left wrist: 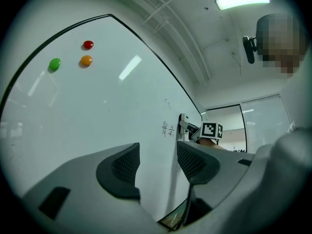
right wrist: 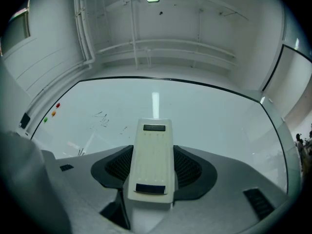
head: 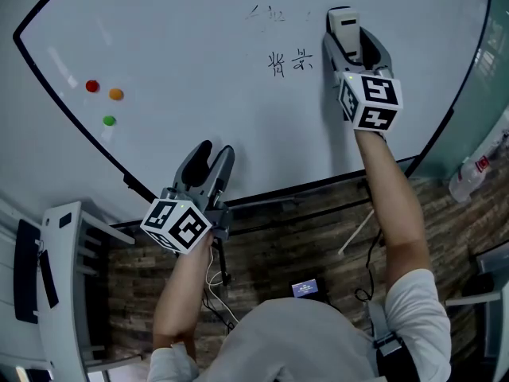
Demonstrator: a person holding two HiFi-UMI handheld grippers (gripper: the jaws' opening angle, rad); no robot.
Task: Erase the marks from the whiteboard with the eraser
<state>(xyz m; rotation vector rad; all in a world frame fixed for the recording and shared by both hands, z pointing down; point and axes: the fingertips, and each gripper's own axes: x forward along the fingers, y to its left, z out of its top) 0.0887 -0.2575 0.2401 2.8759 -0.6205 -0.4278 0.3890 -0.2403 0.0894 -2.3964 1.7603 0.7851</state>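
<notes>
A white whiteboard point(head: 199, 62) with a black rim fills the head view. Black handwritten marks point(head: 289, 61) sit at its upper middle, with fainter marks point(head: 266, 12) above them. My right gripper point(head: 350, 37) is shut on a cream-white eraser point(head: 344, 24), held against the board just right of the marks. In the right gripper view the eraser point(right wrist: 152, 157) lies between the jaws, with the marks point(right wrist: 102, 120) off to its left. My left gripper point(head: 208, 164) is open and empty near the board's lower edge; its fingers point(left wrist: 119, 167) frame the board.
Three round magnets, red point(head: 92, 86), orange point(head: 116, 94) and green point(head: 109, 120), stick to the board's left part. A white chair point(head: 60, 285) stands at lower left. A plastic bottle point(head: 469, 175) lies at right on the wooden floor point(head: 318, 237).
</notes>
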